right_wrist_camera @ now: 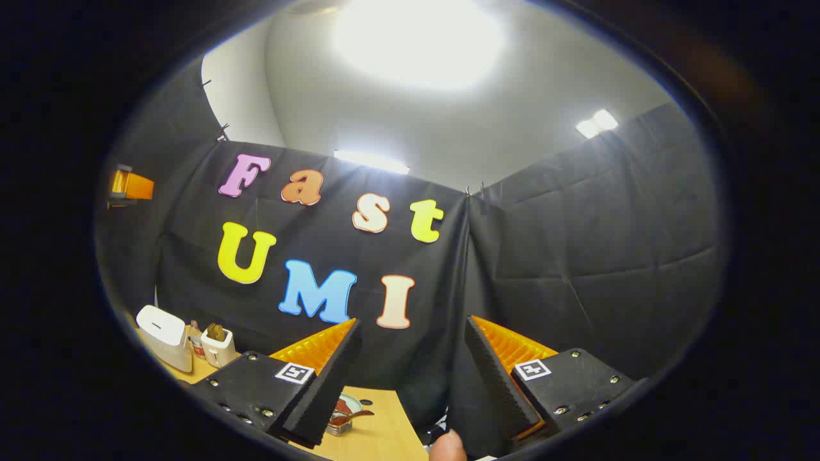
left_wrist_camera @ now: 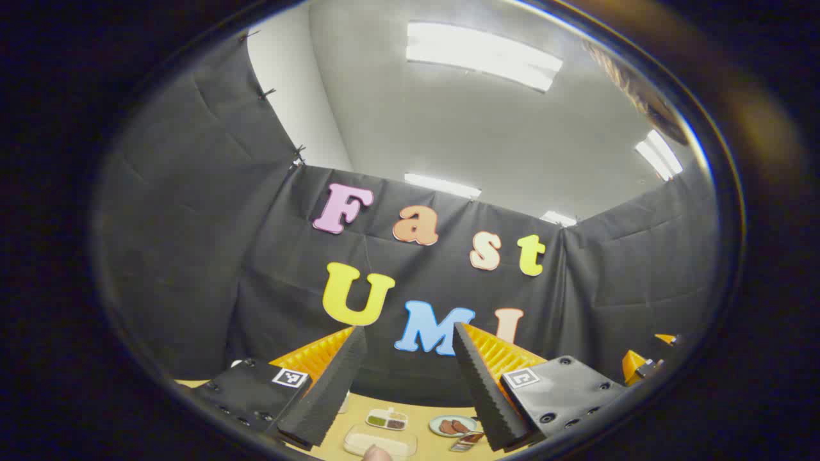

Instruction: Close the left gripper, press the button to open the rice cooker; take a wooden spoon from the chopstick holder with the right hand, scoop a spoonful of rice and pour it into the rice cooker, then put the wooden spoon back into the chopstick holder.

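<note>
Both tongs tilted up toward the booth wall, nothing started; left gripper [left_wrist_camera: 410, 378] jaws wide apart, empty, not yet closed for the button; right gripper [right_wrist_camera: 410, 378] likewise open and empty; rice cooker [right_wrist_camera: 165, 336] and chopstick holder [right_wrist_camera: 218, 346] low to its left, well apart.

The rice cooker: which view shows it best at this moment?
The right gripper view: the rice cooker, white with its lid down, stands at the table's far left beside the chopstick holder. The left gripper view gives no clear sight of it.
</note>
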